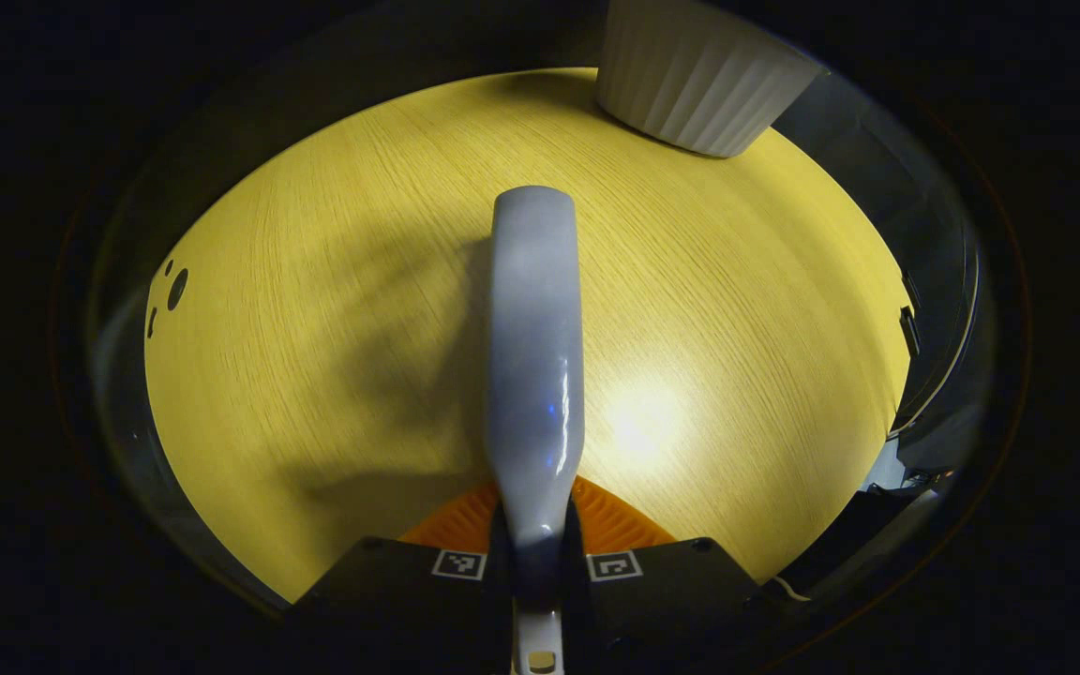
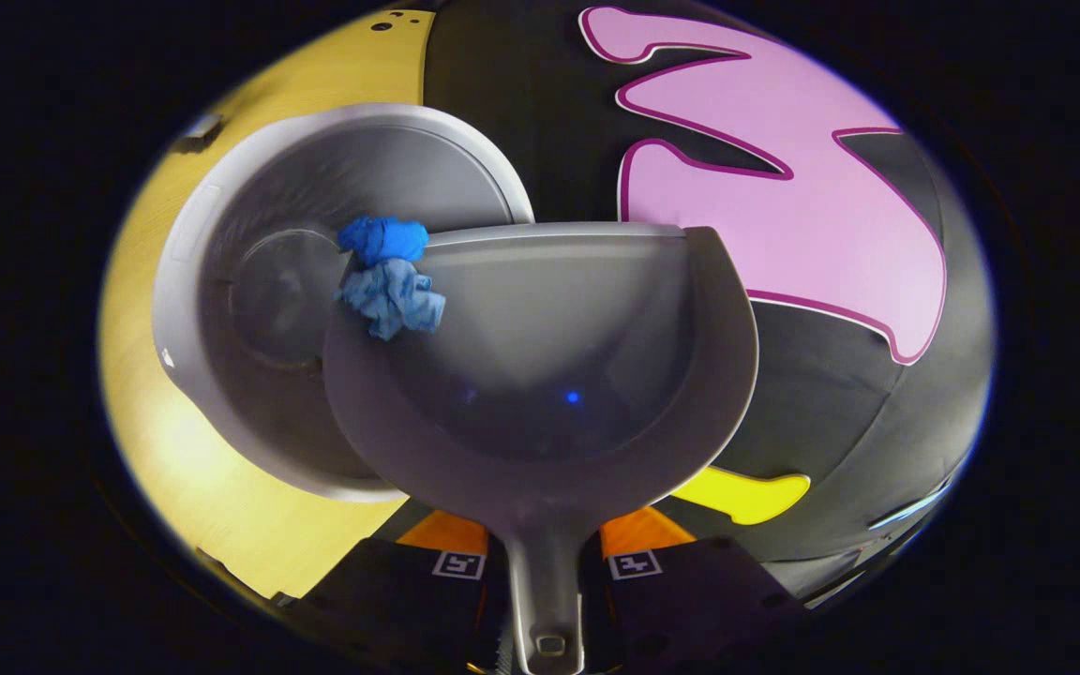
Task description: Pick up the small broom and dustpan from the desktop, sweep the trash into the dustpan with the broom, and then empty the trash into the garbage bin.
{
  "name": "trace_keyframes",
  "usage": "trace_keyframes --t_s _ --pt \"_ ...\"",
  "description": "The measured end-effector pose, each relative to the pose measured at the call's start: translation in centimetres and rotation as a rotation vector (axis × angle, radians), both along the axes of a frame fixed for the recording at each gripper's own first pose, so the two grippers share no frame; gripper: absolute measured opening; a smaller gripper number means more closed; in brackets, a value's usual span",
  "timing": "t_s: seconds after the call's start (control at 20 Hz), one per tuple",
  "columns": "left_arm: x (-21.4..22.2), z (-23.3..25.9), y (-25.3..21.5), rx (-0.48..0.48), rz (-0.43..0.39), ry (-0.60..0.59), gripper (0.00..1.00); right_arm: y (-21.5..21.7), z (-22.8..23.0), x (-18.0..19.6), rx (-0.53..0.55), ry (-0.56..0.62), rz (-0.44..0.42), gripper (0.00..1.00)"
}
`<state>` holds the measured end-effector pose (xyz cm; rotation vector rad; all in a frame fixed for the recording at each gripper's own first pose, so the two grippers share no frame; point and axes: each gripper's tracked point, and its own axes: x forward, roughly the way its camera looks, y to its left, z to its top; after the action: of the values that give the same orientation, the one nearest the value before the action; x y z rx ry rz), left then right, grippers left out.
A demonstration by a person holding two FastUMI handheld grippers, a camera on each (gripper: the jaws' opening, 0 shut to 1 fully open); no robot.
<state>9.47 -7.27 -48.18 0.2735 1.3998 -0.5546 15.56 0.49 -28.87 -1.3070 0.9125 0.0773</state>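
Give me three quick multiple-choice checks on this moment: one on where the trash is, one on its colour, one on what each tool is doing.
1. Where is the trash?
A. At the dustpan's front corner, over the bin's opening
B. On the desktop beside the bin
C. At the bottom of the bin

2. What colour is the trash?
A. Red
B. Blue
C. White

3. What is the state of the tools?
A. Both open
B. Right shut on the dustpan handle, left shut on the broom
C. Only the left holds something

Answers:
1 A: the trash sits on the lip of the dustpan, overlapping the garbage bin.
2 B: both crumpled pieces are blue.
3 B: the right tool clamps the dustpan's handle; the left tool clamps the broom.
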Motion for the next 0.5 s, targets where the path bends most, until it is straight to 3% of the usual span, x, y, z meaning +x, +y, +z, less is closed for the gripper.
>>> trace_keyframes --t_s 0.25,0.5 --pt "0.08 -0.02 0.0 0.003 0.004 0.0 0.25 0.17 0.29 0.7 -0.044 -0.003 0.058 0.33" --pt "-0.05 -0.06 -0.13 0.012 0.008 0.002 0.25 -0.32 0.26 0.6 0.042 -0.012 -0.018 0.33"
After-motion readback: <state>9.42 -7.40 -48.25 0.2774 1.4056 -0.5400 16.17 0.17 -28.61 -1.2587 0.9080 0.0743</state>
